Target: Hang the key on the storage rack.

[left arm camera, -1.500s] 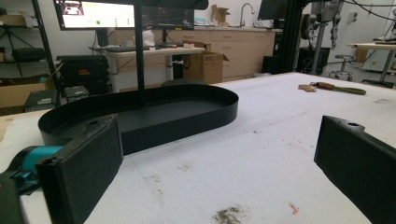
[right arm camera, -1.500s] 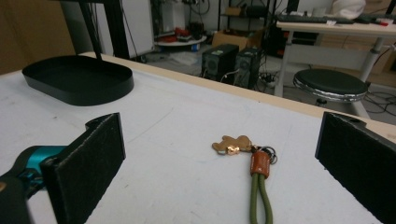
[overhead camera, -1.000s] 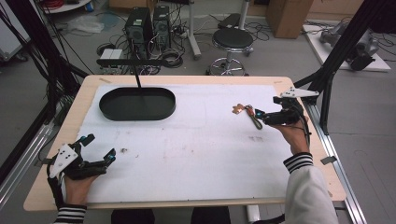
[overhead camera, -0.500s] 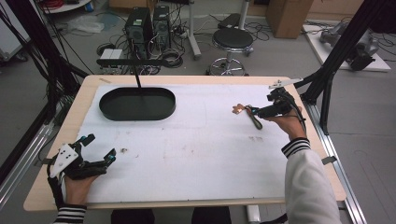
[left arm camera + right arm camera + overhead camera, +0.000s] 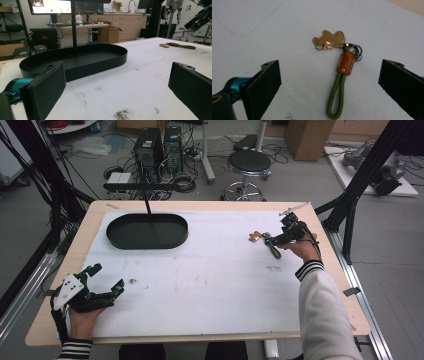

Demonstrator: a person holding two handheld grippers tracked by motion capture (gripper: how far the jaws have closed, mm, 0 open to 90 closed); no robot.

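A keychain (image 5: 340, 72) lies flat on the white table cover: a tan bear-shaped charm, metal rings, a brown leather tab and a green cord loop. In the high view the keychain (image 5: 264, 241) is at the right of the table. My right gripper (image 5: 276, 239) hovers just over it, open, with the jaws wide on either side of the cord and touching nothing (image 5: 329, 80). My left gripper (image 5: 107, 276) rests open near the front left corner, nothing between its jaws (image 5: 117, 85). From there the keychain (image 5: 180, 45) shows far off.
A black oval tray (image 5: 116, 236) sits at the back left, with a black post (image 5: 148, 207) and crossbar rising from it; the tray's wall (image 5: 100, 63) is just beyond my left jaws. Small dark stains (image 5: 133, 281) mark the cover. The table edge runs close to the right hand.
My right gripper has moved away from the person and slightly left, closing in over the keychain. The left gripper and the keychain have stayed put.
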